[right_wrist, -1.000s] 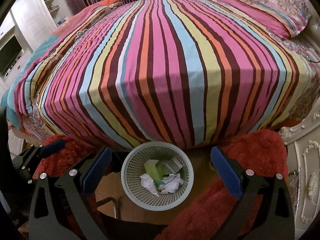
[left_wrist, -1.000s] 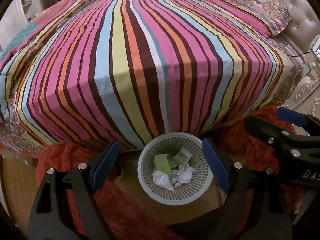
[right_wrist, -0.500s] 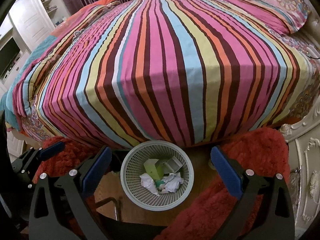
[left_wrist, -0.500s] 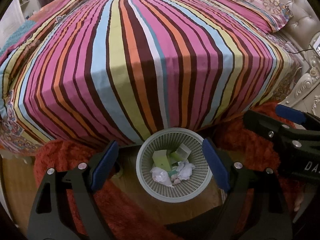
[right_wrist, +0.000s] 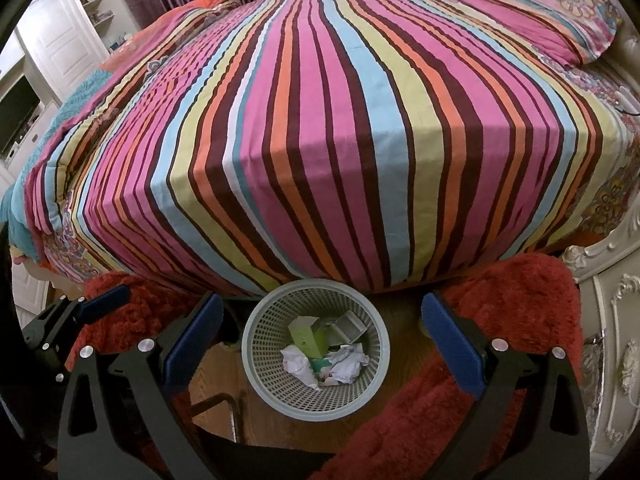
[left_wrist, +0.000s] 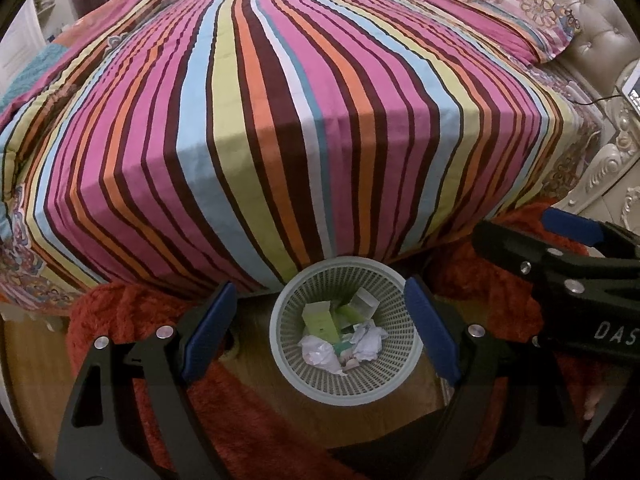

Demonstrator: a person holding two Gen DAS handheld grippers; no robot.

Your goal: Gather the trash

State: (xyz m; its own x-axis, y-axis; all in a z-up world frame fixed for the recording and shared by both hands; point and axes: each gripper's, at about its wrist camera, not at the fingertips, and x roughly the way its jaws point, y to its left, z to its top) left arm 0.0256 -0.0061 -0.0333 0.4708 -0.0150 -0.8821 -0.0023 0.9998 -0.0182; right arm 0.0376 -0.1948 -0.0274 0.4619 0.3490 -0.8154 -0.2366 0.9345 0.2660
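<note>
Both tools hang over the bin (left_wrist: 347,330) at the foot of the bed (left_wrist: 304,120), and both are released, holding nothing. The left tool (left_wrist: 320,332) has its blue pads spread to either side of the bin's rim; the right tool (right_wrist: 320,340) does the same. The trash already sits inside: two crumpled balls of paper (left_wrist: 320,354), a green box (left_wrist: 318,320) and a pale box (right_wrist: 348,328) lie on the basket's bottom.

I can see no loose trash on the striped cover or on the red rug (right_wrist: 500,300), so my guess is the collecting is at or near its end. If anything is left, the next move would be a look round the room before either tool closes again.

The left view catches the right tool from the side, and a device with a cable up by the padded headboard (left_wrist: 600,32). The right view instead shows the white cupboards (right_wrist: 60,48) and a dark screen on the far left, plus the left tool's tip poking in over the rug.
</note>
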